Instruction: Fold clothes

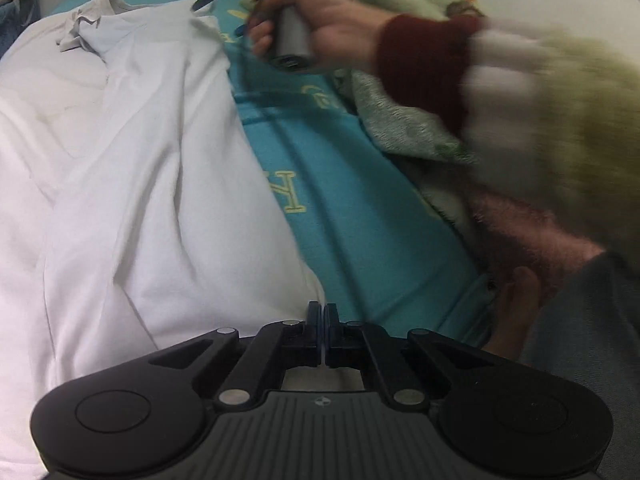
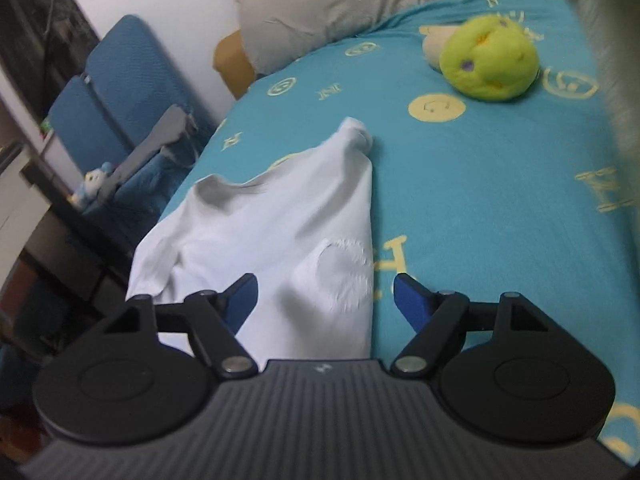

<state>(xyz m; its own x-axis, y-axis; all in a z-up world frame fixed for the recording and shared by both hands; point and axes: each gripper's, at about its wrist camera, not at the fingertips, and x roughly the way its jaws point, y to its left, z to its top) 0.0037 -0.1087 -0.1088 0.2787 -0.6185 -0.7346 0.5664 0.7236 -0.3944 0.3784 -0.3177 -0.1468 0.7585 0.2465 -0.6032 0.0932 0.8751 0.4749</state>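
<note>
White cotton shirt (image 1: 132,184) lengthwise-folded on teal patterned bedsheet (image 2: 480,200); cross-folds remain. Left gripper (image 1: 322,320) jaws closed, apparently pinching hem; right gripper (image 2: 325,300) jaws spread, empty.

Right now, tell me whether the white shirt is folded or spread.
Partly folded: the shirt lies on the bed as a narrow strip with one straight doubled edge.
</note>
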